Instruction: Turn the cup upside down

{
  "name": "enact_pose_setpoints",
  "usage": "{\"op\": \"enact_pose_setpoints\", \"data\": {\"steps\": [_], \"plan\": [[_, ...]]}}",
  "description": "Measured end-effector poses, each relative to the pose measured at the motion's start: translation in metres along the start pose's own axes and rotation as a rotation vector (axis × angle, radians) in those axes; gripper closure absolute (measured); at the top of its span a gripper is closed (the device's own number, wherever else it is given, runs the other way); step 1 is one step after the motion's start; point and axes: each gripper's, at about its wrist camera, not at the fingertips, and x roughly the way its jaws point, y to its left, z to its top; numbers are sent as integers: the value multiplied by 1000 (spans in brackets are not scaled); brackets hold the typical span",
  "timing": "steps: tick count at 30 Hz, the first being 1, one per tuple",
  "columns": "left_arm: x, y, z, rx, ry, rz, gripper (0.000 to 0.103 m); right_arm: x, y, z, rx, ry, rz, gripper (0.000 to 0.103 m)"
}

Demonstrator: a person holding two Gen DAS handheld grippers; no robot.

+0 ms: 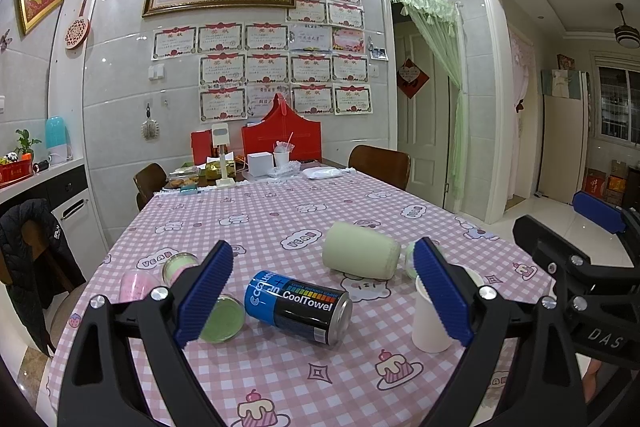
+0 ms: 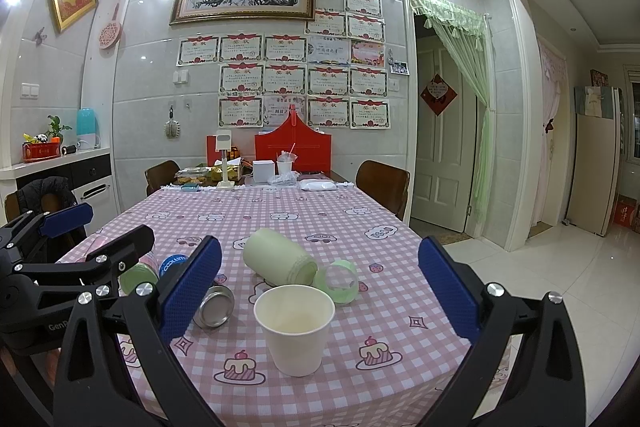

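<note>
Left wrist view: left gripper (image 1: 322, 291), jaws spread wide and empty, frames a glossy CoolTowel can (image 1: 298, 309) lying on the checked table (image 1: 256, 223); the paper cup (image 1: 430, 323) stands partly behind one finger. Right wrist view: right gripper (image 2: 320, 289), jaws wide (nothing held), brackets the upright white cup (image 2: 295, 329); a pale green cylinder (image 2: 278, 263) lies beyond.

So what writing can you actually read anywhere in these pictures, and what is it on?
"CoolTowel": blue and black can lying on the tablecloth.
"DAS": black body of the right gripper, cut off.
"GenR", cut off: black body of the left gripper.
"VEAR", roughly: cloud patches on the tablecloth.
Wall certificates: too small to read.
Paper cup: no writing.
</note>
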Motion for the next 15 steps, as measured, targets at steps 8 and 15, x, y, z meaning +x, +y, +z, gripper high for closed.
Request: {"op": "enact_pose_setpoints", "data": {"steps": [8,15], "plan": [[0,1,0,1,3,2,13,0,1,0,-1,0,-1,8],[0,1,0,0,2,2,13,1,0,0,-2,1,0,8]]}}
